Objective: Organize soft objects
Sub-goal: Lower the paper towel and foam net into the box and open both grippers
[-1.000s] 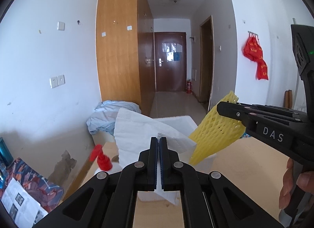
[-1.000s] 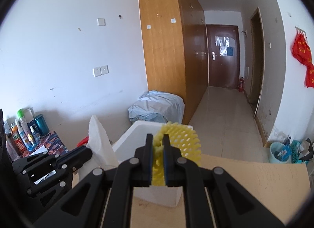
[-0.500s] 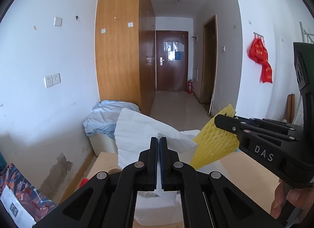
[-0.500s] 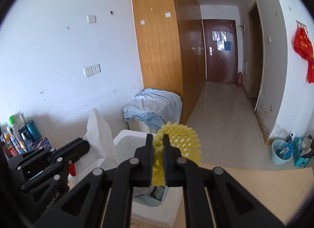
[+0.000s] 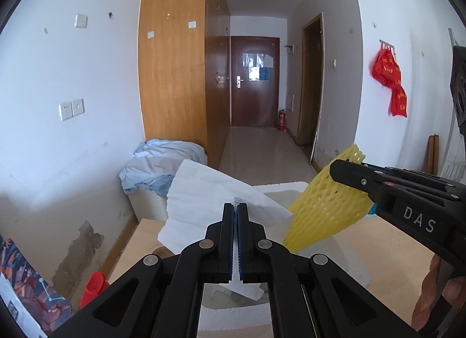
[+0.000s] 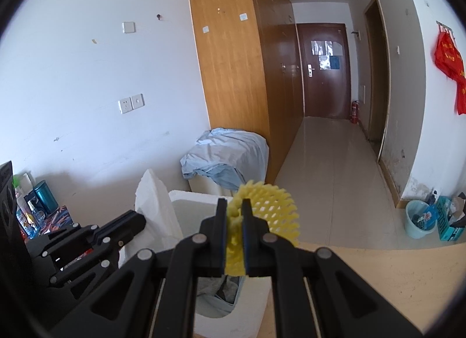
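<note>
Yellow foam netting, a soft lattice sleeve full of holes, is clenched in the right gripper above the white foam box. At its 9 o'clock, the left gripper pinches a thin, finely ribbed white foam sheet, held over the same box on the pale wooden table.

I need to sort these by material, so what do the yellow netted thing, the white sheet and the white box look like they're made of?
Yellow net sleeve: likely soft foam mesh, matte, open diamond holes, squashed between the pads.
White sheet: probably thin foam wrap or soft paper, matte, faintly ribbed, creased.
White box: seemingly expanded polystyrene, thick walls with a grainy matte surface.
</note>
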A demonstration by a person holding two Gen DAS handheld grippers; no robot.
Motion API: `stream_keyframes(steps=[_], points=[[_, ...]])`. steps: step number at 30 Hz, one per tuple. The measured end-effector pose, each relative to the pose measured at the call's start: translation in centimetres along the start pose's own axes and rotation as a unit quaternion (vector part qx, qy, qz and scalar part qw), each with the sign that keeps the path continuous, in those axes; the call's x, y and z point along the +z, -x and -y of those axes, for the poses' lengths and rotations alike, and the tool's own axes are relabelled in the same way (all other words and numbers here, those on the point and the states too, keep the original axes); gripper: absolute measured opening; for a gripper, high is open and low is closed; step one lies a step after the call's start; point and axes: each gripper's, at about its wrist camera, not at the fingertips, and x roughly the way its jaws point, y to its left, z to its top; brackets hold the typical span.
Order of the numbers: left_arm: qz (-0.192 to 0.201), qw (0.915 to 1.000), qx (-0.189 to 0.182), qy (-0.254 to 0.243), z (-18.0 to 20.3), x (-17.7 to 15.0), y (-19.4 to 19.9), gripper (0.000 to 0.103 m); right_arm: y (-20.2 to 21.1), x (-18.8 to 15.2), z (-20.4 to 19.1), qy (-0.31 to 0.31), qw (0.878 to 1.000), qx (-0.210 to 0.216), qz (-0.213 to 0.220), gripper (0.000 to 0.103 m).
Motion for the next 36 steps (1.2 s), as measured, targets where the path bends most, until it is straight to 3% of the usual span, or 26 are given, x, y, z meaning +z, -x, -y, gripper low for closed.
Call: stream_keyframes(steps=[5,6,7,8,10,13,36], points=[[-0.003,0.9999,0.01,-0.007,-0.1,-0.2,-0.3,0.009,-0.2,0.0,0.1,-0.001,1.0,-0.001,-0.001,0.011],[-0.006,0.9999,0.01,-0.007,0.0,-0.3,-0.4,0.02,-0.2,0.1,0.1,-0.001,1.0,-0.001,-0.002,0.011],[-0.006,0.9999,0.011,-0.003,0.0,-0.4,-0.3,0.045,-0.3,0.1,0.1,-0.001,1.0,0.0,-0.002,0.011],[-0.004,0.9999,0.013,-0.002,0.0,-0.4,-0.2,0.078,-0.3,0.1,0.1,-0.001,1.0,0.0,-0.002,0.011],[0.015,0.9997,0.019,-0.009,0.1,-0.4,0.4,0.098,-0.3,0.1,0.0,-0.001,1.0,0.0,-0.001,0.011],[0.05,0.9979,0.035,-0.019,0.3,-0.2,1.7,0.101,-0.3,0.3,0.2,-0.003,1.0,-0.001,0.001,0.011],[0.06,0.996,0.066,-0.006,-0.8,-0.9,6.0,0.102,-1.0,-0.1,-1.3,0.003,1.0,0.025,-0.001,0.011]])
